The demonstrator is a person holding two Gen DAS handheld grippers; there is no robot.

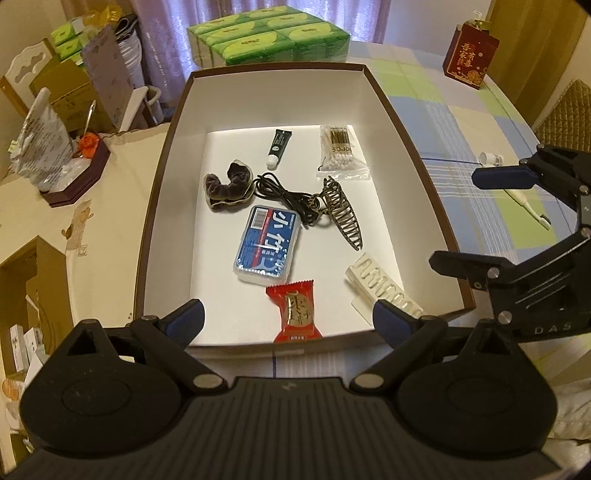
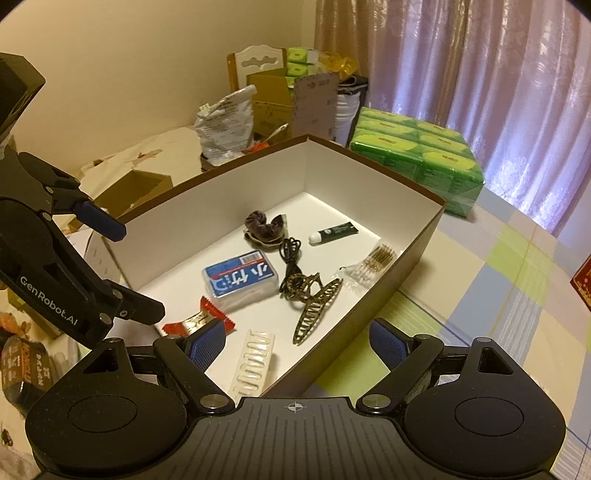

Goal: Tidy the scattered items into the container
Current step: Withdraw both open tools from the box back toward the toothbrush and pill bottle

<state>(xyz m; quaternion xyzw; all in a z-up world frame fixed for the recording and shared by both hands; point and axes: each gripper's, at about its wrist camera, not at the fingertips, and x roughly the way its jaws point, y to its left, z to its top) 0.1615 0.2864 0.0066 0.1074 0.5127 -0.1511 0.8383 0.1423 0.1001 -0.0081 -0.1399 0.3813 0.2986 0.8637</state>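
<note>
Your desk, under a checked cloth, fills the right side of the left wrist view. The brown box with white inner walls sits in the middle of that frame, and behind it at top centre is a green pack of tissues.

Your left gripper sits at the bottom of its view over the near edge of the box, fingers spread wide with nothing between them. Your right gripper sits low in its own view above the box's near corner, fingers also wide apart and empty; in the left wrist view it shows at the right edge, over the cloth.

Inside the box, the blue-labelled plastic case lies in the middle. The bronze claw hair clip lies just right of it, touching a coiled black cord. The white hair clip lies in the near right corner. A bag of cotton swabs lies towards the far right, a dark scrunchie sits left of the cord, and a red snack packet lies at the near edge. A small dark tube with a white cap lies at the far middle.

Outside the box, at the right edge of the left wrist view, a white toothbrush lies on the cloth and a small white bottle sits beyond it.
</note>
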